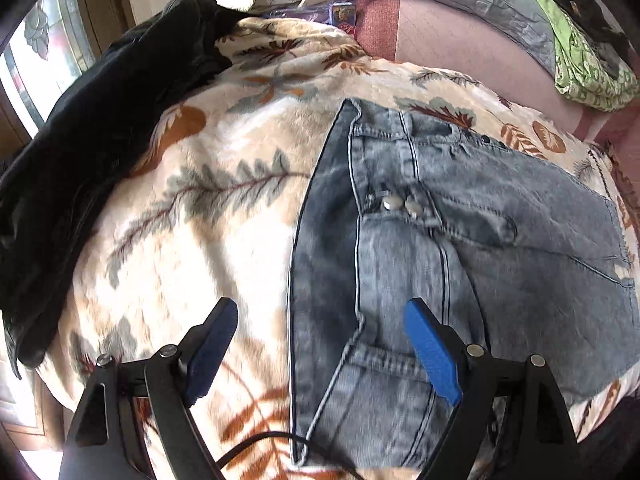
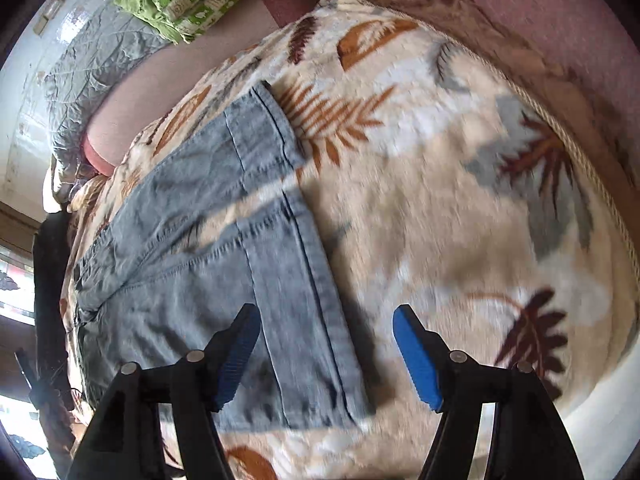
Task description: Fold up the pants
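Pants (image 1: 460, 240) of faded blue denim lie on a leaf-patterned fleece blanket (image 1: 208, 208) spread over a bed, and by the look of them the folding is well under way: the left wrist view shows the waistband, fly buttons and a pocket with denim layered over denim, while the right wrist view shows two hemmed leg ends (image 2: 280, 216) lying side by side on the stack, which suggests the legs have been doubled back towards the waist. What seems left is at most one more fold to make the bundle compact, plus smoothing of the slightly uneven edges; whether that is wanted cannot be told from here. The left tool (image 1: 320, 348) hangs above the waist-side edge with its blue pads spread wide and nothing between them touching; the right tool (image 2: 326, 356) hovers over the hem edge, likewise spread and gripping nothing. As for room, the blanket is bare beyond the hem side out to its corded border, so that side looks free for sweeping. On the waist side there is a band of open blanket, then a dark garment (image 1: 100, 128) heaped near the window. A green patterned cloth (image 1: 584, 64) lies well apart on the pink sheet.
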Action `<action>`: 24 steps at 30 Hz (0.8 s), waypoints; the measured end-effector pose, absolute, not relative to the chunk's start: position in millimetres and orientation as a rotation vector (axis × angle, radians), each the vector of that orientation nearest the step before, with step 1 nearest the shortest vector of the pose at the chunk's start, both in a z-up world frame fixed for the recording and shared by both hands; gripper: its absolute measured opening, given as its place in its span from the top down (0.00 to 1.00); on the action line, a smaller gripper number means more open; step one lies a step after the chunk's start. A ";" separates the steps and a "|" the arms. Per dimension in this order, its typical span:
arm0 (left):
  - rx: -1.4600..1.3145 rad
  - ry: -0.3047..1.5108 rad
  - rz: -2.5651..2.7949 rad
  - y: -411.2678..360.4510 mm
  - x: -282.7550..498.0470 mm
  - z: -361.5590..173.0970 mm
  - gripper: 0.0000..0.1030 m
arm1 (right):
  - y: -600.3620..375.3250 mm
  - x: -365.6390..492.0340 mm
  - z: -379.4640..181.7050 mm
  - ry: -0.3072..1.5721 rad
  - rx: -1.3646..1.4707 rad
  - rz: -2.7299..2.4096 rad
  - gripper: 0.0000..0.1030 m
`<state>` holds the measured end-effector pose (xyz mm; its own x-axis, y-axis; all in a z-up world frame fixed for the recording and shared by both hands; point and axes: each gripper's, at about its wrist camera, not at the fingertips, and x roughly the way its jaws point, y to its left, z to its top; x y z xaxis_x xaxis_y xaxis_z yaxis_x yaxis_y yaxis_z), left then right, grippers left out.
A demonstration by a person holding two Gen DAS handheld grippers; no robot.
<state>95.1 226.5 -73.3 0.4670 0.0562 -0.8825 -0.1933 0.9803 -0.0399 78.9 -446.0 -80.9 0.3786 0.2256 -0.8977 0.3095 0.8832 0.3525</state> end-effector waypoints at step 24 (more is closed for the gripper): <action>-0.209 1.147 0.227 227.3 36.3 -73.9 0.89 | -405.6 45.0 -69.0 1.189 0.214 -0.048 0.77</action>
<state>36.3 227.3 -73.9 0.3929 0.0710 -0.9168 -0.2838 0.9577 -0.0475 45.0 -405.6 -69.0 0.3740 0.0755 -0.9243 0.1493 0.9788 0.1404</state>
